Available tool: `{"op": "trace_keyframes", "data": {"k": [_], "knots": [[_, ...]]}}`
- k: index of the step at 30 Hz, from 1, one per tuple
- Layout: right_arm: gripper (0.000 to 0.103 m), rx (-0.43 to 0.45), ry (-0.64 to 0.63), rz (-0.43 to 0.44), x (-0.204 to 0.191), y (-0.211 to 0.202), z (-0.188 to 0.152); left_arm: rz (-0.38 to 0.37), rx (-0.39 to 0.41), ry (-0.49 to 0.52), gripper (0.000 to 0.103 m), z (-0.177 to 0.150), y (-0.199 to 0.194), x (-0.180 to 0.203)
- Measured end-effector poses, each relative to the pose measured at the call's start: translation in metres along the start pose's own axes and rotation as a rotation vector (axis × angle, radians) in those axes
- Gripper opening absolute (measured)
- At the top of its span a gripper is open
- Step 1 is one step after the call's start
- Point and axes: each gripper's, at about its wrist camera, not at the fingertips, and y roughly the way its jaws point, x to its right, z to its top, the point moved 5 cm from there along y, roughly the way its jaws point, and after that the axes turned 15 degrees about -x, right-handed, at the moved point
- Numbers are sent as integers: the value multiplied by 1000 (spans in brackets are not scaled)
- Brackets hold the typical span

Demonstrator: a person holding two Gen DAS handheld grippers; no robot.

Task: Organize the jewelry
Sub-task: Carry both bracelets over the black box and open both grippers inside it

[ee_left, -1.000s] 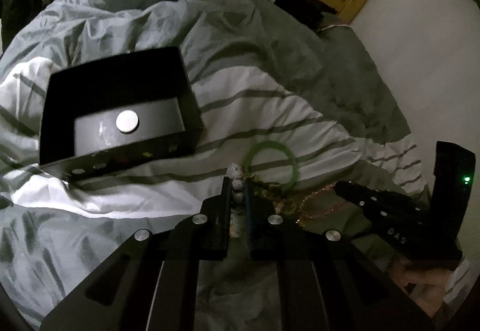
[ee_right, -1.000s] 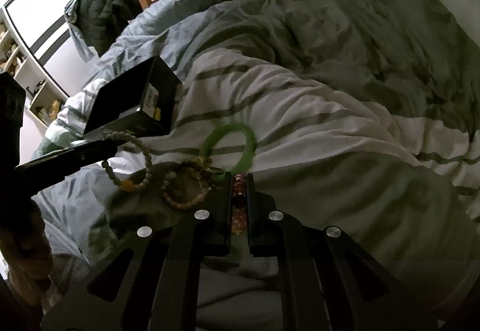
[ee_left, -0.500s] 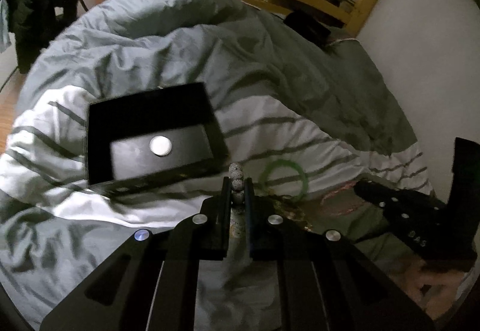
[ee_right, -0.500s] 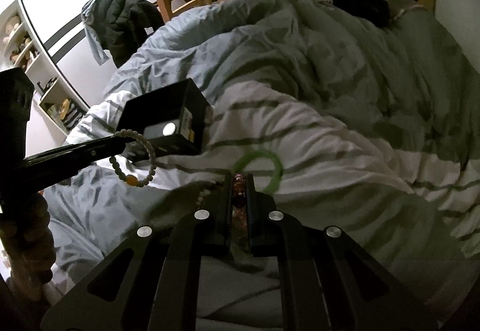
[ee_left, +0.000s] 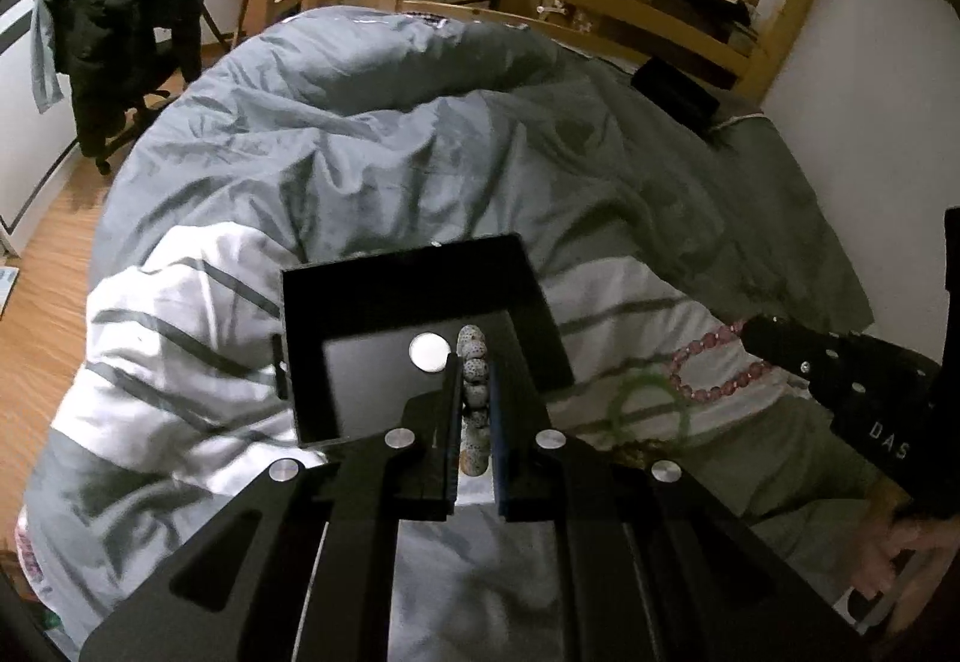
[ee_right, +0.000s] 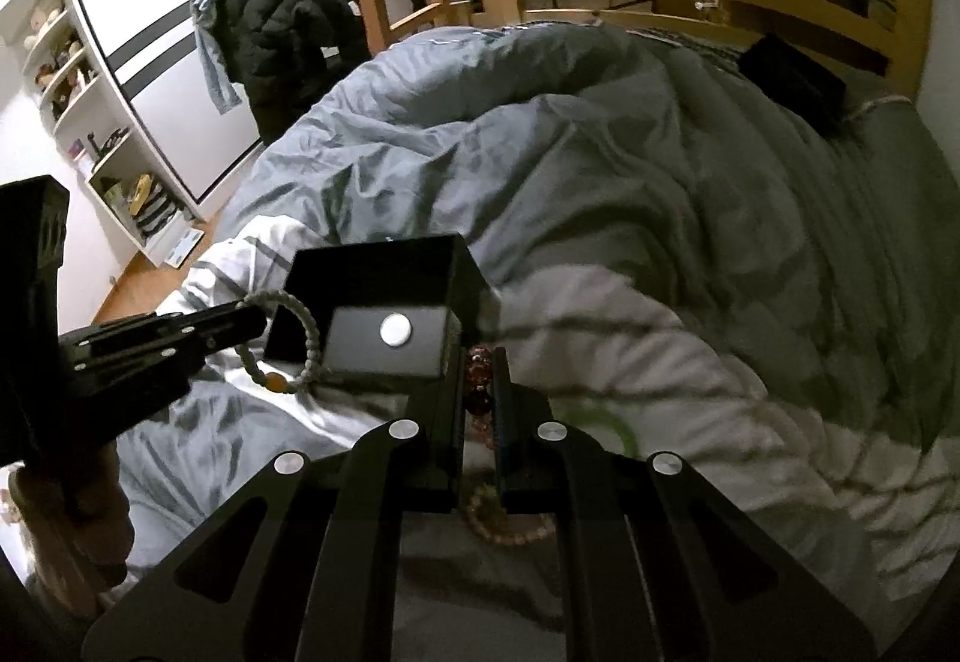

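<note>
Black and open-topped, the jewelry box (ee_left: 414, 344) sits on the striped grey-and-white duvet (ee_left: 198, 338) of the bed, a little below the middle of the left wrist view, with a round silver disc (ee_left: 429, 353) on its dark floor. The left claw (ee_left: 474, 392) rises from the bottom edge of that view with its jaws clamped on a speckled grey bead bracelet (ee_left: 473, 371); the topmost beads stand above the fingertips and overlap the right part of the box interior in the picture. From the right wrist view the same bracelet (ee_right: 300, 338) hangs as a loop from the left claw's tip (ee_right: 252, 320) at middle left, in front of the box's left wall (ee_right: 300, 302), with one orange bead at its lowest point.

The right claw (ee_right: 480, 392) is clamped on a dark red bead bracelet (ee_right: 479, 389), its tip just beside the right corner of the box in that view. In the left wrist view this bracelet (ee_left: 714, 368) dangles as a pinkish loop from the right claw (ee_left: 750, 332) at middle right, above the duvet. A green bangle (ee_left: 648, 416) lies on the duvet below that loop, to the right of the box, with a tangle of gold-coloured chain (ee_left: 636, 452) at its lower edge. A pale pink bead bracelet (ee_right: 510, 530) lies on the duvet under the right claw's fingers. A hand (ee_left: 900, 548) grips the right claw's handle at lower right.
</note>
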Motion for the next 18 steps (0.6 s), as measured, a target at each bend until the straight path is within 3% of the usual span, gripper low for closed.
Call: {"op": "trace_keyframes", "data": {"k": [9, 18], "knots": [[8, -27, -48, 23, -34, 24, 39, 45, 8, -49, 8, 26, 6, -37], [8, -59, -90, 49, -71, 50, 63, 11, -27, -103, 8, 30, 34, -65]]}}
